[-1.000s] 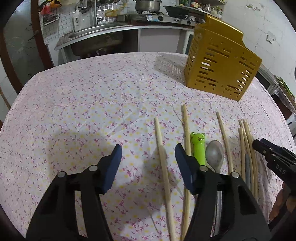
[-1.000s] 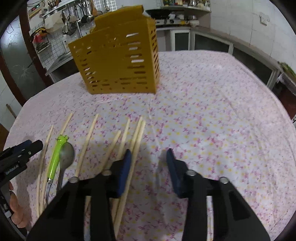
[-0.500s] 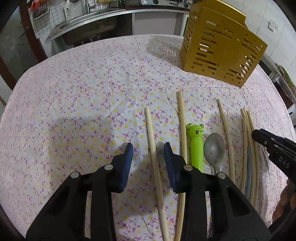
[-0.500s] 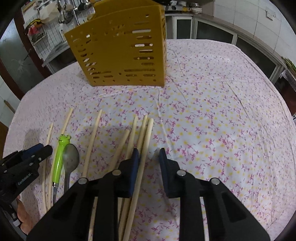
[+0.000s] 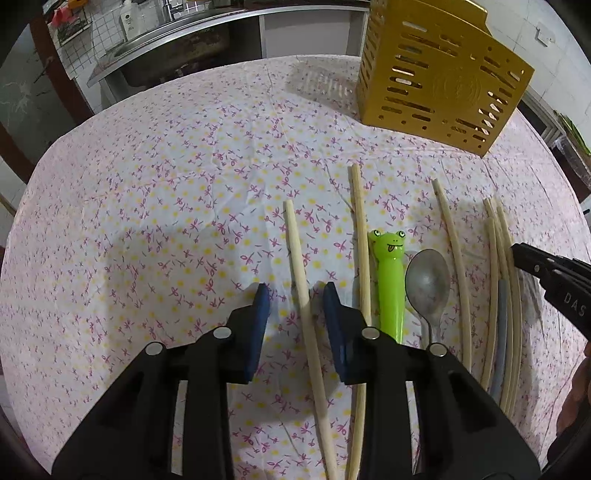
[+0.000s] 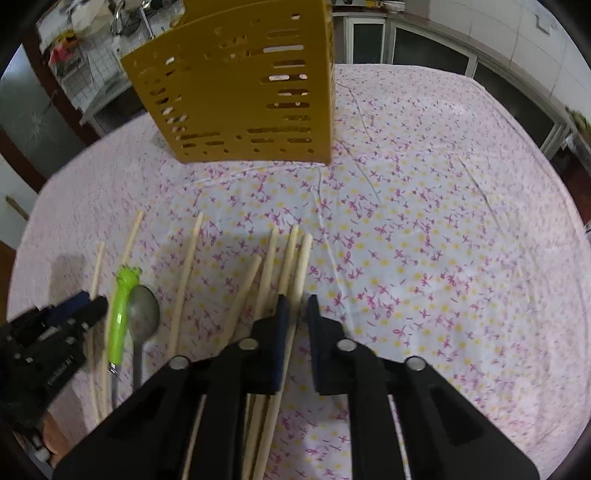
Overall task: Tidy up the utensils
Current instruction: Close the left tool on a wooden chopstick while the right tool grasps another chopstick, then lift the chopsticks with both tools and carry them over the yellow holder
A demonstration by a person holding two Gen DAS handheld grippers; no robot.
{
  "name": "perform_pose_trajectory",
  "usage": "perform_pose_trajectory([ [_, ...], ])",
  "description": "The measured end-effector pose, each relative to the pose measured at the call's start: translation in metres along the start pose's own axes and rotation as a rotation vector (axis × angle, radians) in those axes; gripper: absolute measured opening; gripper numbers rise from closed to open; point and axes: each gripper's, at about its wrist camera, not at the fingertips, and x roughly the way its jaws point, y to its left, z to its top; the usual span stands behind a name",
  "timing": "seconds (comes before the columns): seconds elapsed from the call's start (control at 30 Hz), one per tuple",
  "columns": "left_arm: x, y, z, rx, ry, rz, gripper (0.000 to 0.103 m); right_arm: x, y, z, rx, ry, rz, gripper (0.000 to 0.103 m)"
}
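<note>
Several pale wooden chopsticks lie side by side on the floral tablecloth. My left gripper [image 5: 297, 301] is open, its blue pads straddling the leftmost chopstick [image 5: 299, 269] without touching it. Beside it lie another chopstick [image 5: 360, 236], a green frog-handled utensil [image 5: 389, 273] and a metal spoon [image 5: 428, 284]. My right gripper [image 6: 297, 314] is open with a narrow gap around the rightmost chopstick [image 6: 301, 269] of a bundle; it also shows in the left wrist view [image 5: 546, 277]. The yellow slotted utensil holder [image 5: 439, 77] stands at the back, also in the right wrist view [image 6: 240, 85].
The table's floral cloth [image 5: 166, 184] stretches left of the chopsticks and right of them in the right wrist view [image 6: 443, 240]. A steel sink counter [image 5: 177, 33] stands behind the table. The left gripper shows at the lower left of the right wrist view [image 6: 55, 332].
Both grippers have moved down and forward toward the chopsticks and narrowed. The left now straddles the leftmost chopstick, the right the rightmost one.
</note>
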Motion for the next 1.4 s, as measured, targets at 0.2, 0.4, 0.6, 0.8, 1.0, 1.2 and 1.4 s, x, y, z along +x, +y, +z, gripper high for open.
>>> perform_pose_trajectory([
  [0.2,0.0,-0.001,0.005,0.022,0.013,0.014,0.025,0.002,0.002,0.001,0.008,0.003,-0.009,0.009],
  [0.4,0.0,-0.001,0.01,0.025,0.008,0.017,0.013,0.002,0.0,0.001,0.014,0.009,0.006,0.009],
  [0.6,-0.002,0.005,0.009,0.008,-0.013,-0.011,0.005,-0.007,-0.004,-0.005,0.027,-0.04,0.043,0.006],
  [0.8,-0.011,0.019,0.005,-0.021,-0.033,-0.066,0.004,-0.031,-0.008,-0.008,0.017,-0.103,0.073,0.006],
  [1.0,-0.034,0.026,0.005,-0.034,-0.082,-0.119,0.004,-0.057,-0.013,-0.013,0.016,-0.175,0.114,0.006],
  [1.2,-0.074,0.026,0.001,-0.019,-0.206,-0.148,0.004,-0.083,-0.016,-0.01,0.026,-0.283,0.146,0.006],
  [1.4,-0.114,0.021,-0.001,-0.006,-0.373,-0.213,0.004,-0.109,-0.018,-0.015,0.018,-0.407,0.157,0.006],
])
